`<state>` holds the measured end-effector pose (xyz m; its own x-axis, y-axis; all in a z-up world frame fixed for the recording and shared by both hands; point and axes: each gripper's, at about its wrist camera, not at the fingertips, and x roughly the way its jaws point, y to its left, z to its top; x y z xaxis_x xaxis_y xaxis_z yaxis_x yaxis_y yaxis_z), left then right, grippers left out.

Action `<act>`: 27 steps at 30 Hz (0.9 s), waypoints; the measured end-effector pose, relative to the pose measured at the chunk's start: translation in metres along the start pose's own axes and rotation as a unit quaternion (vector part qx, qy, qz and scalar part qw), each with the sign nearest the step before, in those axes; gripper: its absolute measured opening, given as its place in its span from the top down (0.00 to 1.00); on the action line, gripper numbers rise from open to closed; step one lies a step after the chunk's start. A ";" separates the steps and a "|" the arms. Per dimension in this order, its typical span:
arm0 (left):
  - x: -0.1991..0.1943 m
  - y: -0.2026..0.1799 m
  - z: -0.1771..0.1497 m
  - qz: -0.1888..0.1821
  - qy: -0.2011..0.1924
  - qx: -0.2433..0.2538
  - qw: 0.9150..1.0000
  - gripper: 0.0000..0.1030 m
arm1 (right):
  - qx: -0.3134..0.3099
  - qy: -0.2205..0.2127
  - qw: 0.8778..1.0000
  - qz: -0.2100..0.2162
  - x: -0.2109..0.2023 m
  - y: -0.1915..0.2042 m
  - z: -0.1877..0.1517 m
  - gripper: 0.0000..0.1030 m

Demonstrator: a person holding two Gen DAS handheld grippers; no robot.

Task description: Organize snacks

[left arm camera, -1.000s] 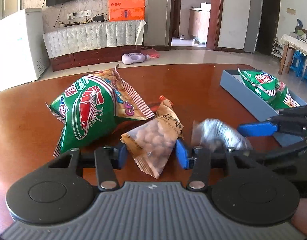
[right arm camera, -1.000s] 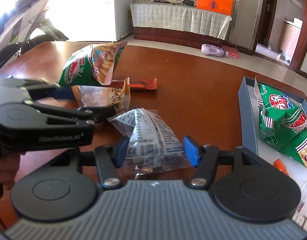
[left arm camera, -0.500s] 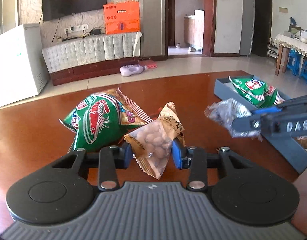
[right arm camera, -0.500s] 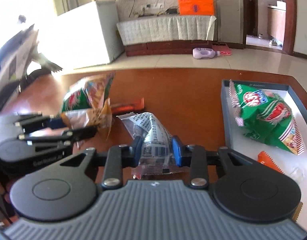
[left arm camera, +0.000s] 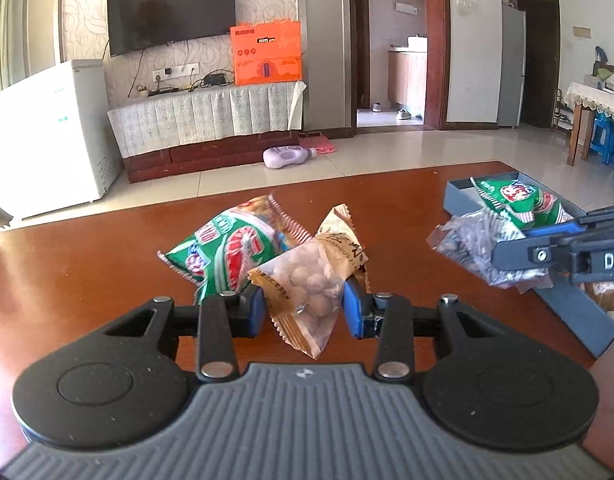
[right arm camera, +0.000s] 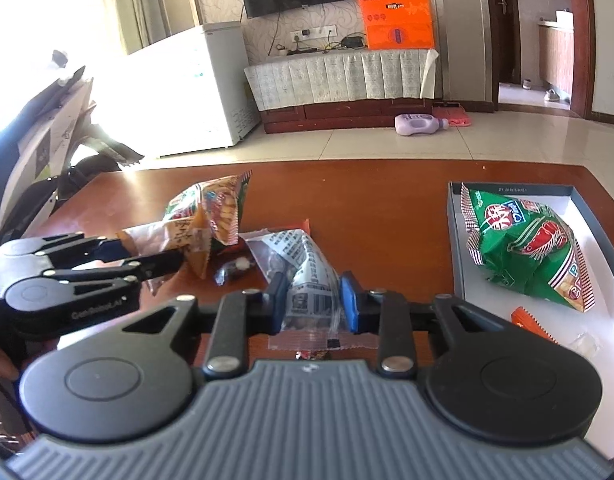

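Broad reddish-brown wooden surface filling the middle of both views, tiled floor and a white chest freezer beyond its far edge. At the right end of the surface, an open blue-grey box with a white floor, holding a green prawn-cracker bag and, nearer the camera, an orange wrapper only partly in view. Near the middle of the surface, a second green prawn-cracker bag lying flat, just behind the left claw. Left claw pinching a tan packet of coated peanuts, blue pads pressed on both sides, packet raised off the wood with its lower corner hanging free. Right claw pinching a clear packet with black print, wrapper squeezed narrow between the pads after a last bit of closing, its sealed edge hanging below them. From the left wrist view, that same clear packet held in the air just in front of the box's near corner. On the wood between the two claws, a small dark candy and a strip of orange-red wrapper, mostly hidden.
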<state>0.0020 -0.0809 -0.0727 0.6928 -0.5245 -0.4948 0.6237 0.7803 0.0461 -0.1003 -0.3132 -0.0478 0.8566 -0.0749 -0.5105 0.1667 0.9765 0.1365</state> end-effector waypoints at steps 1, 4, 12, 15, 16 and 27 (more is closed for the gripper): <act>0.000 -0.002 0.002 0.003 -0.002 0.000 1.000 0.57 | -0.004 -0.002 1.000 -0.004 -0.002 0.001 -0.001 0.69; -0.003 -0.005 0.007 0.006 -0.008 -0.009 1.000 0.57 | -0.008 -0.006 1.000 -0.007 -0.009 0.003 -0.002 0.70; -0.004 -0.028 0.015 0.004 -0.013 -0.005 1.000 0.57 | -0.018 -0.019 0.999 -0.018 -0.024 0.005 -0.004 0.70; -0.003 -0.039 0.016 0.001 -0.014 0.002 1.000 0.57 | -0.021 -0.022 0.999 -0.021 -0.030 0.005 -0.005 0.73; -0.003 -0.041 0.017 -0.001 -0.015 0.004 1.000 0.57 | -0.020 -0.021 0.999 -0.021 -0.031 0.003 -0.006 0.73; 0.001 -0.049 0.013 0.001 -0.006 0.014 1.000 0.57 | -0.013 0.014 0.999 -0.026 -0.025 -0.009 -0.014 0.85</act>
<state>-0.0236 -0.1241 -0.0640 0.6981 -0.5273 -0.4844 0.6322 0.7716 0.0712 -0.1295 -0.3173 -0.0482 0.8328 -0.1212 -0.5401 0.1988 0.9761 0.0875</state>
